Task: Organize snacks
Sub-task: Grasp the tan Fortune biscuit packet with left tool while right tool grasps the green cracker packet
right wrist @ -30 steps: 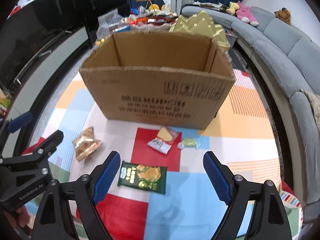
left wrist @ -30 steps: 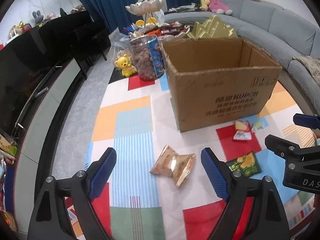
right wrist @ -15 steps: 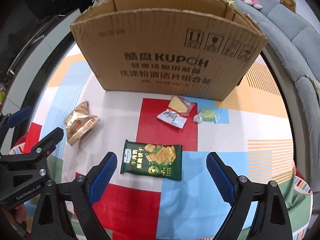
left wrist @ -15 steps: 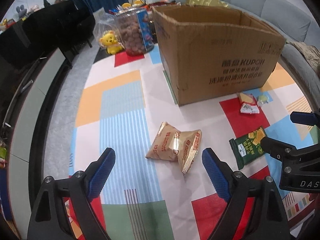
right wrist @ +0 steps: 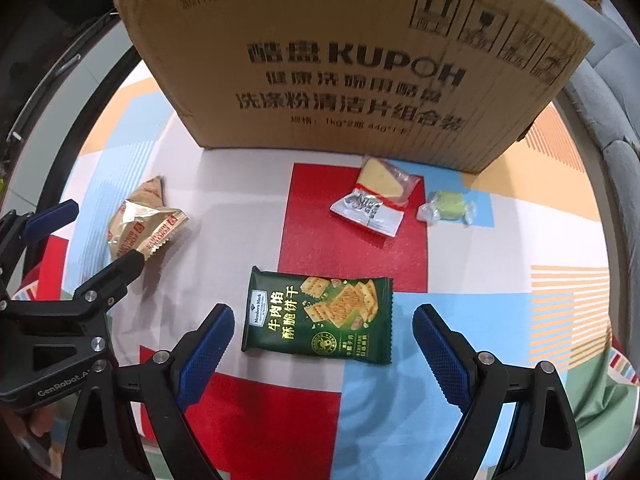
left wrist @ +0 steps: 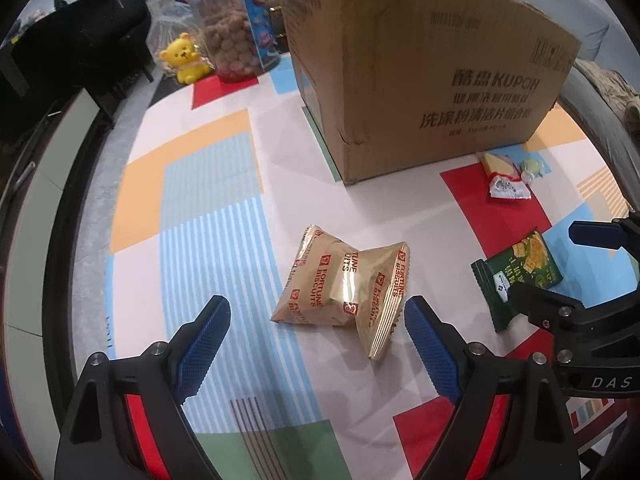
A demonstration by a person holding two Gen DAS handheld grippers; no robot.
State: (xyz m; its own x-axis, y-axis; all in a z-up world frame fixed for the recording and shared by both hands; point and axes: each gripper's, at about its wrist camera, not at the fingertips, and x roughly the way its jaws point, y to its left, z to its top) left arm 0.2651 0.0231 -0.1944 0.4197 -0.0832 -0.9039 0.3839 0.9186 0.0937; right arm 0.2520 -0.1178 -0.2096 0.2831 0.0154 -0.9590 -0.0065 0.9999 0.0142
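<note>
Below the left gripper [left wrist: 316, 342], fingers spread wide, gold biscuit bags [left wrist: 346, 286] lie on the mat [left wrist: 208, 200], untouched, nearer its right finger. Right gripper [right wrist: 322, 344] likewise spread, its fingers having just widened, over the green cracker pack [right wrist: 318, 314], no contact. Box [right wrist: 352, 64] stands behind; a cheese wedge [right wrist: 374, 198] and green candy [right wrist: 448, 206] lie near its base.

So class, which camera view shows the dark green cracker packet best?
The right wrist view: the dark green cracker packet lies whole and flat, print readable, between the open right gripper fingers. In the left wrist view it sits at the edge, skewed, its lower end hidden behind the right gripper's finger.
</note>
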